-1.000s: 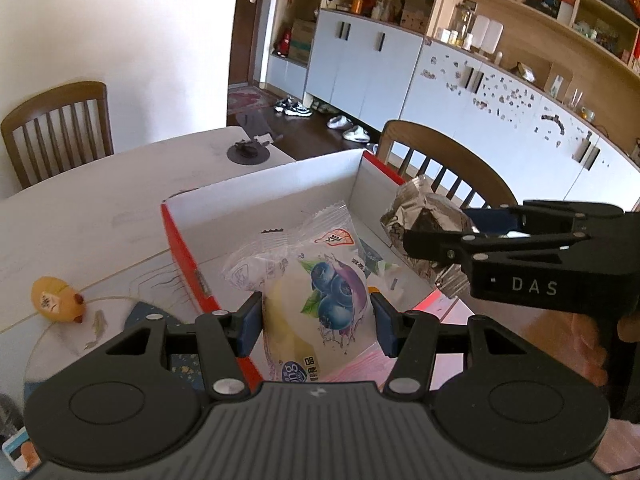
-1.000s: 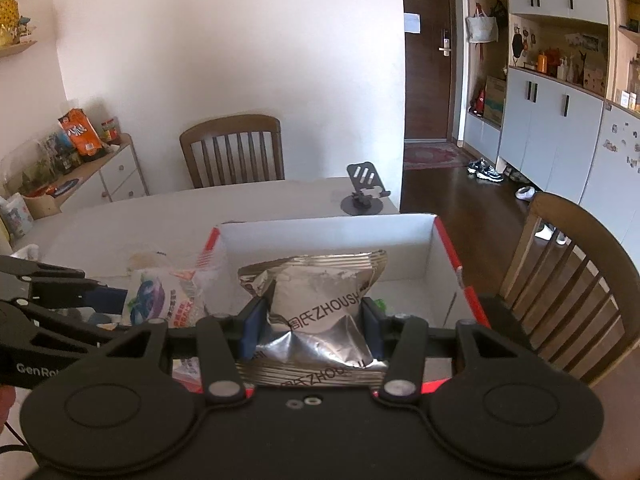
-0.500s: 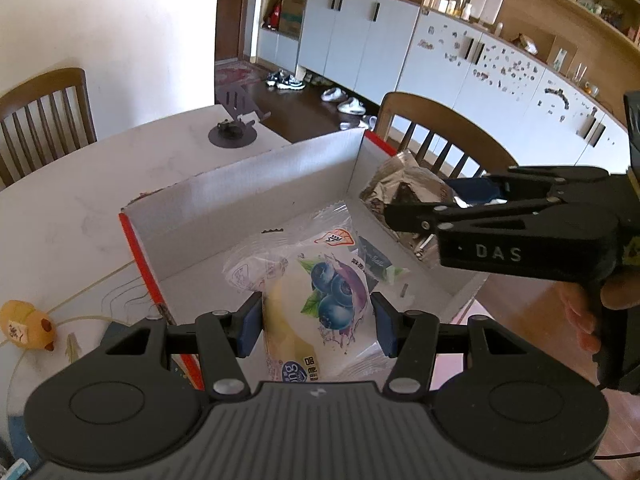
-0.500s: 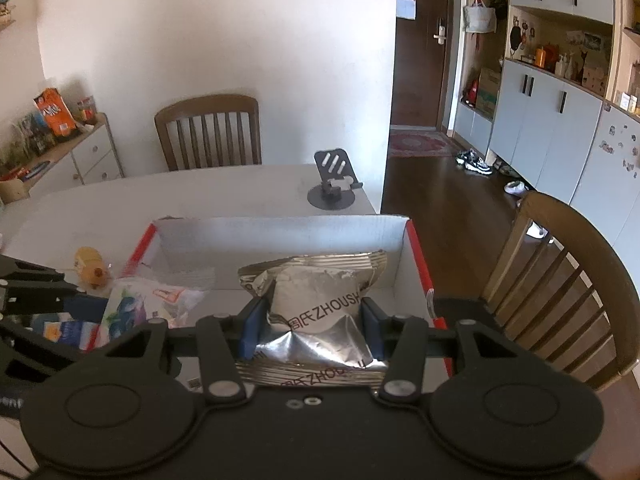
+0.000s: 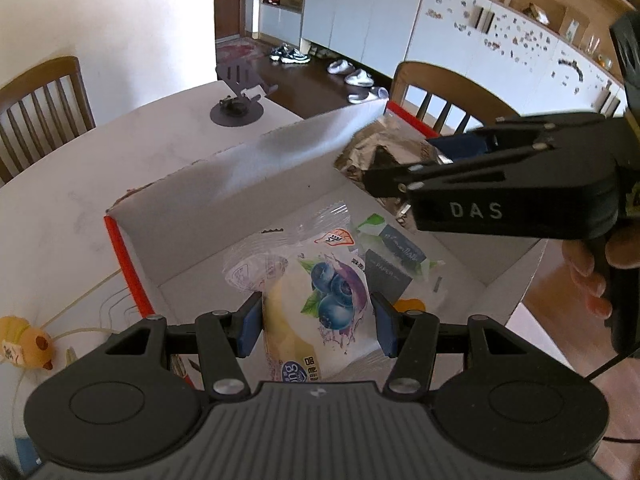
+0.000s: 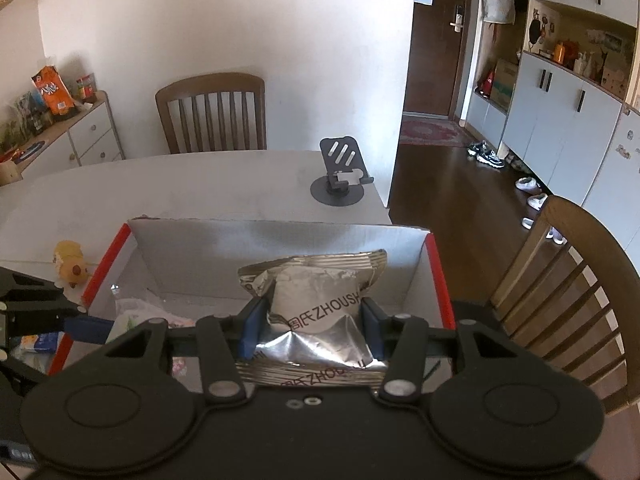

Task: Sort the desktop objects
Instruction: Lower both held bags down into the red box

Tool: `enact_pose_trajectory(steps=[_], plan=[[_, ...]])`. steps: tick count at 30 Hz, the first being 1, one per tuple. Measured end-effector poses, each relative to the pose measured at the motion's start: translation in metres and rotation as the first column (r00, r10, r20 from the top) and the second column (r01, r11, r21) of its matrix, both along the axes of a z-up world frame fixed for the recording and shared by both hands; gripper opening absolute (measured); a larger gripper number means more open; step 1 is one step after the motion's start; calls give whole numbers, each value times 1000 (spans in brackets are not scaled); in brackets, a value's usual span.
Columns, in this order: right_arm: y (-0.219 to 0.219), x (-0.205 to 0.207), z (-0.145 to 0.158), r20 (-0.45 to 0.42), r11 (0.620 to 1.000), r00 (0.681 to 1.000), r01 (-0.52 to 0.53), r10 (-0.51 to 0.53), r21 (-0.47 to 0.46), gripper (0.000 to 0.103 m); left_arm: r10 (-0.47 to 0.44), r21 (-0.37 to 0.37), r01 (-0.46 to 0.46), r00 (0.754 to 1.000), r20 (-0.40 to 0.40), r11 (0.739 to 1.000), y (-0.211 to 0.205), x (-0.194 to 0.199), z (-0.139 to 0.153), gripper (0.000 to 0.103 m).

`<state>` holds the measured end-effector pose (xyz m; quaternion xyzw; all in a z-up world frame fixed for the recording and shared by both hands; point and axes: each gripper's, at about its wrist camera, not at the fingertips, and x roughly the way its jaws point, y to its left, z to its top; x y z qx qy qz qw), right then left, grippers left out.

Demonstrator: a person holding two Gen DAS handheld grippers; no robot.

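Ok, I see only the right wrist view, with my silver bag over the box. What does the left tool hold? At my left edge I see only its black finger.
Observer: The left tool is shut on a clear blueberry packet, and holds it over the open box.
Operator: Is the box floor near it free?
Observer: Not fully. A dark pack marked PAPER lies on the floor, just right of the blueberry packet in the left wrist view.
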<state>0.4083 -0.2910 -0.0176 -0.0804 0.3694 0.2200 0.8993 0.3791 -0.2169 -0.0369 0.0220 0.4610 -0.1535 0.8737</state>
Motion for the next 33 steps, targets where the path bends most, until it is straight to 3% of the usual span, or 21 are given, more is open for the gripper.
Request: enact_pose_trajectory(steps=[18, 23, 33], plan=[[14, 31, -44, -116, 998, 993, 0, -7, -62, 50, -34, 35, 39, 990, -134, 999, -7, 19, -32, 55], [20, 31, -48, -111, 991, 993, -44, 30, -124, 50, -44, 34, 51, 985, -168, 998, -10, 20, -39, 55], [30, 40, -51, -136, 983, 988, -91, 69, -160, 51, -63, 26, 69, 977, -202, 997, -13, 25, -44, 56]])
